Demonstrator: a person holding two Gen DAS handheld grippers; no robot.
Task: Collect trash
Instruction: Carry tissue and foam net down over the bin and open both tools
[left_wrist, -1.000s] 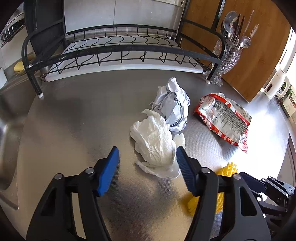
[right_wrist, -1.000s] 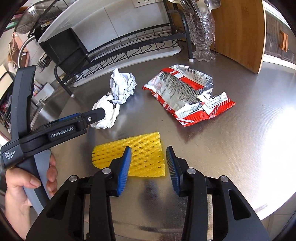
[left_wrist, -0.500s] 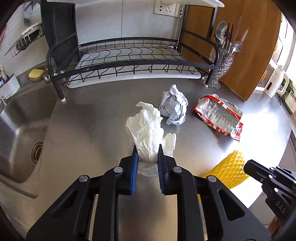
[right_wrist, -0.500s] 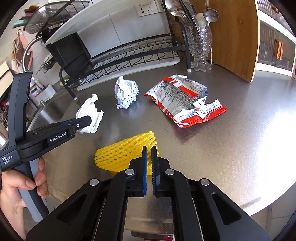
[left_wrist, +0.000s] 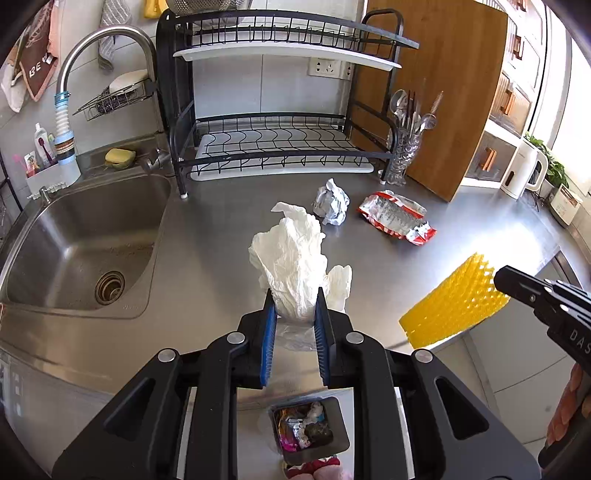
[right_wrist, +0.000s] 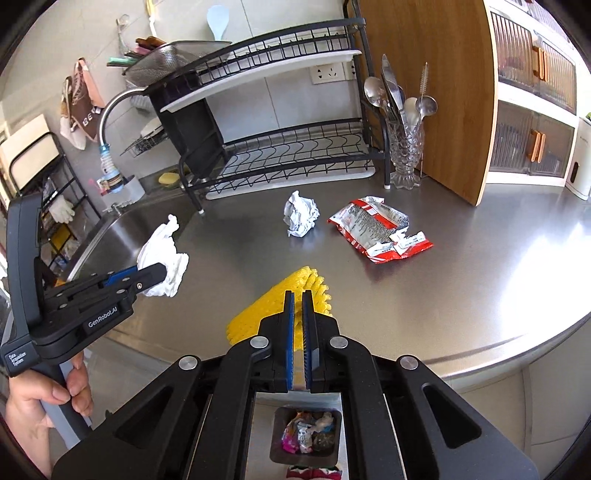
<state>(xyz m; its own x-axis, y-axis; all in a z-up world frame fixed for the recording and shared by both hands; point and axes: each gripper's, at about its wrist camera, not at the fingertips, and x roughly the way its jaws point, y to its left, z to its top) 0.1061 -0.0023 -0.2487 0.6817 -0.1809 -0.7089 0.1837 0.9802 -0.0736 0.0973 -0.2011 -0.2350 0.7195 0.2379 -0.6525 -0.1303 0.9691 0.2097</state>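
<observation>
Both claws hang above the trash bin for the drop: the left gripper pinches the white tissue, the right gripper clamps the yellow foam net, and 2 scraps wait on the counter.

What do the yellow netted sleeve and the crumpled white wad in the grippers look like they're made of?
Yellow netted sleeve: probably soft foam mesh, matte, with open diamond cells, bending in the right gripper. Crumpled white wad in the left gripper: likely tissue or thin paper, matte with soft creases.
</observation>
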